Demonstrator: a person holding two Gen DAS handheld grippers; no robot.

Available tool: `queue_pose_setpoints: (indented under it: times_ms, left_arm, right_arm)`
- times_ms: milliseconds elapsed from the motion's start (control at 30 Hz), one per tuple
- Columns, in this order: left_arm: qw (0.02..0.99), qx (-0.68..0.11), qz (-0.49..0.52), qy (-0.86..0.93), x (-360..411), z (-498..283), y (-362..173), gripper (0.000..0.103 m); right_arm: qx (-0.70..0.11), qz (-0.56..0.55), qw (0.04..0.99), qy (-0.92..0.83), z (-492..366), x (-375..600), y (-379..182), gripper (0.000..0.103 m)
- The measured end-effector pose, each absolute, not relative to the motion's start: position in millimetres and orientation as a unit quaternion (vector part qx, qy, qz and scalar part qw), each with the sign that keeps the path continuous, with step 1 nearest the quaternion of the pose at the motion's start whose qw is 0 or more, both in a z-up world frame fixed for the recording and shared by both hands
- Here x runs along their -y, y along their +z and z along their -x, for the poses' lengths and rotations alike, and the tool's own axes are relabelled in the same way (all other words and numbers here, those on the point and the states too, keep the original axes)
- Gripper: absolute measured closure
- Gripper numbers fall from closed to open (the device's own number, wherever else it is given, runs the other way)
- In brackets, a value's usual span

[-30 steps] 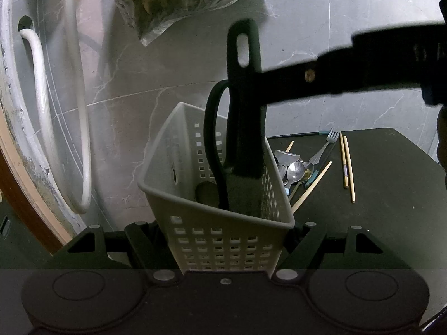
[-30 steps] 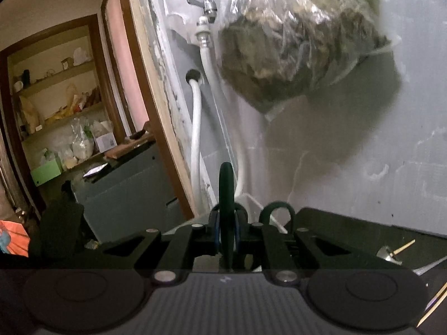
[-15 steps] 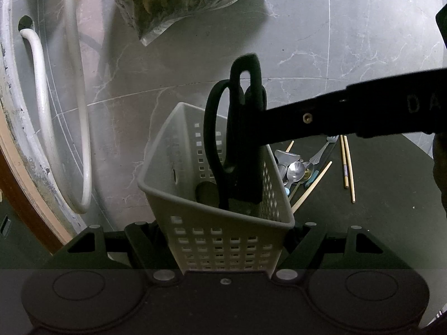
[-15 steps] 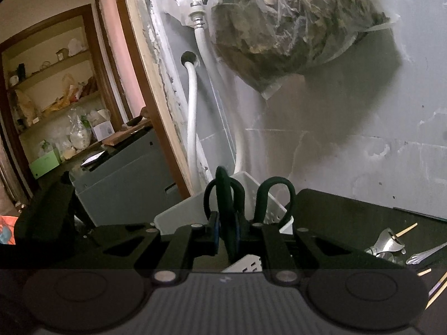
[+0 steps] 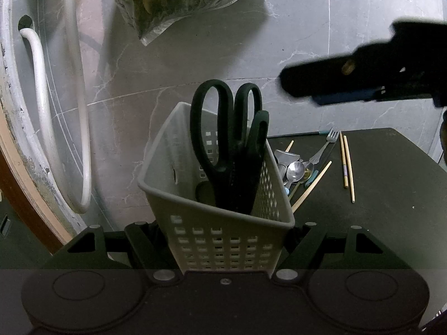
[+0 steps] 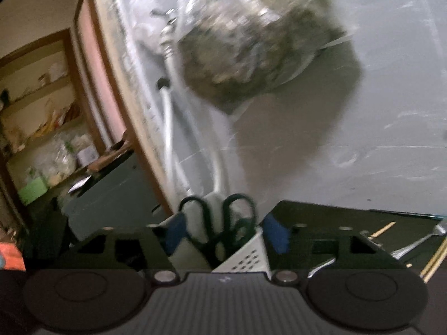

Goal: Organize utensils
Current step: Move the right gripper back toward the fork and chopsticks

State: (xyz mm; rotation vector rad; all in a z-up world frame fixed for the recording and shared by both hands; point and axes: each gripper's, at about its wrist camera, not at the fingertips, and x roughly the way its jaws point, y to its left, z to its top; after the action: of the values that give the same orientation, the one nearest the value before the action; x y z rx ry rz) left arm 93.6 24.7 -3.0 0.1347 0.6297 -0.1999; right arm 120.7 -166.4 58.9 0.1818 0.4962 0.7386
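1. The right gripper (image 6: 223, 240) no longer holds the black-handled tool (image 5: 258, 139). One second ago its fingers were closed on this handle above the basket (image 5: 218, 234); half a second ago they were lowering it inside. Now the jaws are opening, and nothing is pressed between them.

2. In the left wrist view the right gripper (image 5: 315, 89) is up and to the right of the basket, apart from it. It has pulled away from the handle, which earlier it crossed.

3. The tool now stands in the basket by itself. Its handle with the long slot leans against the scissors (image 5: 223, 128), and both stick out above the rim. What kind of tool it is I cannot tell, because its lower part is hidden inside.

4. The left gripper (image 5: 223, 251) is not changed. It is closed on the near wall of the basket and holds the basket tilted a little away, in the same place as before.

5. For the task, this means one more item is placed, so this step looks finished.

6. Much work remains, I think. On the dark table (image 5: 391, 195), to the right of the basket, lie several spoons (image 5: 296, 170), a fork (image 5: 327, 142) and some chopsticks (image 5: 346, 164). One single chopstick (image 5: 311, 185) lies just beside the basket.

7. The right wrist view is blurred, so small details there are not sure. It shows the scissors handles (image 6: 218, 220) between the separated blue fingers (image 6: 275, 234).

8. The next move is probably that the free right gripper goes to the pile of cutlery.
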Motion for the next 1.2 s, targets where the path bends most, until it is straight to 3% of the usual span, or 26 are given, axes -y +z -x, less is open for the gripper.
queue_pose_setpoints:
  times_ms: [67,167,400,600,833,1033,1200]
  left_arm:
    - [0.944,-0.309,-0.066,-0.098,-25,-94,-3,0.026]
    - [0.943,-0.310,-0.066,-0.099,-25,-93,-3,0.026]
    - [0.943,-0.310,-0.065,-0.099,-27,-94,-3,0.026]
    - [0.943,-0.311,-0.065,-0.098,-27,-94,-3,0.026]
    - [0.943,-0.313,-0.064,-0.094,-28,-94,-3,0.026]
    - [0.943,-0.315,-0.063,-0.087,-26,-95,-2,0.026]
    - [0.943,-0.319,-0.060,-0.078,-25,-95,-2,0.026]
  right_arm:
    - [-0.237,-0.100,0.907,0.333,-123,177,59,0.010]
    - [-0.242,-0.126,0.918,0.288,-131,193,54,0.000]
    - [-0.376,-0.228,0.886,0.147,-173,227,6,0.000]
    - [-0.429,-0.268,0.856,0.107,-183,243,-24,0.000]
    - [-0.399,-0.261,0.875,0.086,-208,278,-31,0.000]
    - [-0.339,-0.182,0.919,0.084,-245,303,-35,0.000]
    - [-0.340,-0.139,0.926,0.082,-278,322,-49,0.000]
